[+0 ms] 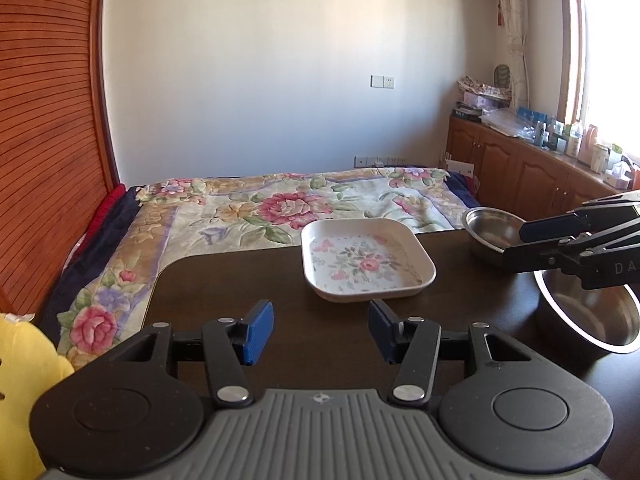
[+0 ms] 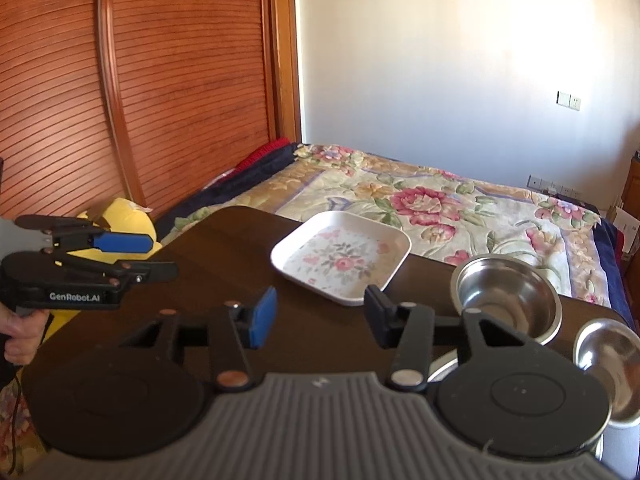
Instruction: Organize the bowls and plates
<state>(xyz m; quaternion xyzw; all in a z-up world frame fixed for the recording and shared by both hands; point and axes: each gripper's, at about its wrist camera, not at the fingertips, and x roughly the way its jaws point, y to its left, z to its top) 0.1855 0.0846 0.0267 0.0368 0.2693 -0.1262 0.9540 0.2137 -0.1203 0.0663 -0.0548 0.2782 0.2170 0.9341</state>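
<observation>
Steel bowls (image 2: 508, 294) sit at the right of your dark table (image 1: 248, 284), beside the floral square plate (image 1: 366, 260) near its far edge. Your left gripper (image 1: 320, 330) and right gripper (image 2: 320, 316) both hover wide open, holding nothing.

"GenRobot.AI" in white letters on the black side of the left claw (image 2: 132, 258), cut-off white letters "DA" on the right claw (image 1: 524, 242) body

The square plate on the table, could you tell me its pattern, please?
White square plate with pink flowers; clearest in the left wrist view.
</observation>
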